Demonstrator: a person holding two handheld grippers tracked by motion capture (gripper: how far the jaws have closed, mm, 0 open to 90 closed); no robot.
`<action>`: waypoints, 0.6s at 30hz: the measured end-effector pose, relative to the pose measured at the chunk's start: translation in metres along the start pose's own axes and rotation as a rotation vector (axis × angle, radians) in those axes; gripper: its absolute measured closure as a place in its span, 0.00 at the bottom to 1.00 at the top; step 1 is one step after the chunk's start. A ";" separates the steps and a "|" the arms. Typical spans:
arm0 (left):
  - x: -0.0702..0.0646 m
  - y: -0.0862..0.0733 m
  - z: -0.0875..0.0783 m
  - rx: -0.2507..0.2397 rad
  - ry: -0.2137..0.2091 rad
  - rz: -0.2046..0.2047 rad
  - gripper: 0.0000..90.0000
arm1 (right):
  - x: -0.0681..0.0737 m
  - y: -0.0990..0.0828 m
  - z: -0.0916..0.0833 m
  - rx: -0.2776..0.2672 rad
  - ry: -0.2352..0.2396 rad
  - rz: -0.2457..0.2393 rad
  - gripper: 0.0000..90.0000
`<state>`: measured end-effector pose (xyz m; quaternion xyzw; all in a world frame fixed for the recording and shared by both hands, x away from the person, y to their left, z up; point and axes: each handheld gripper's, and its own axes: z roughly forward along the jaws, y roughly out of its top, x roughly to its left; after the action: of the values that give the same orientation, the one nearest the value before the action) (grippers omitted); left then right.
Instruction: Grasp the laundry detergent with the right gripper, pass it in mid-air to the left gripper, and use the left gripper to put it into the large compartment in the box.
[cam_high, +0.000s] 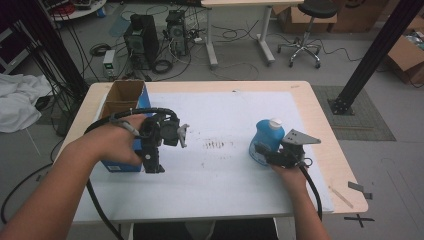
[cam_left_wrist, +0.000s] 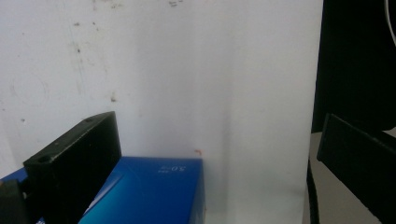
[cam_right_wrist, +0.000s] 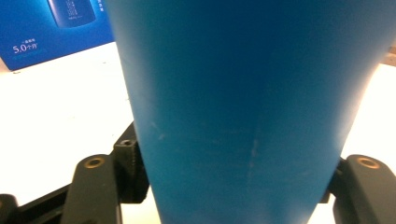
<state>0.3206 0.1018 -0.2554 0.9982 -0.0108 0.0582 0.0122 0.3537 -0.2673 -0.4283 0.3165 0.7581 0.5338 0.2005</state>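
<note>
A white sheet (cam_high: 225, 165) covers most of the light wooden table (cam_high: 327, 145), marked by a patch of dark specks near its middle. On the right side of the sheet stands a blue bottle (cam_high: 266, 140) with a white cap, upright. The right gripper (cam_high: 264, 151) comes in from the near right, held in the person's right hand (cam_high: 287, 172), and its jaws sit on either side of the bottle's lower body — clamped on it. In the right gripper view the bottle (cam_right_wrist: 243, 107) rises broad and blue between the two black jaws, each pressed against a flank.

On the left side of the table stands a blue cardboard box (cam_high: 125, 107), its top flaps open and the brown inside showing. The left hand (cam_high: 112, 142) holds the left gripper (cam_high: 181, 134) just beside the box's right face, over the sheet, with the jaws pointing toward the table's middle. In the left gripper view its jaws stand wide apart with nothing between them, hanging above the white sheet (cam_left_wrist: 187, 84); a corner of the blue box (cam_left_wrist: 149, 191) with small white print lies below, next to the left jaw.

The box (cam_right_wrist: 51, 28) also shows in the right gripper view, far behind the bottle at the upper left, with white lettering on its blue side.

On the floor beyond the table are computer towers (cam_high: 142, 37), loose cables and a black stool (cam_high: 307, 22).
</note>
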 end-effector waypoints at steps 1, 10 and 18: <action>0.000 0.000 0.000 0.000 0.000 0.000 0.00 | 0.000 0.000 0.000 0.000 0.000 0.000 0.39; 0.000 0.001 0.001 0.002 -0.002 0.000 0.00 | 0.001 -0.002 0.000 -0.009 -0.019 -0.013 0.47; 0.000 0.004 0.001 0.002 0.000 0.007 0.00 | 0.001 0.002 0.000 0.010 -0.019 -0.013 0.49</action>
<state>0.3210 0.0981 -0.2566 0.9981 -0.0143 0.0581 0.0112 0.3533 -0.2659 -0.4269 0.3177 0.7608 0.5257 0.2096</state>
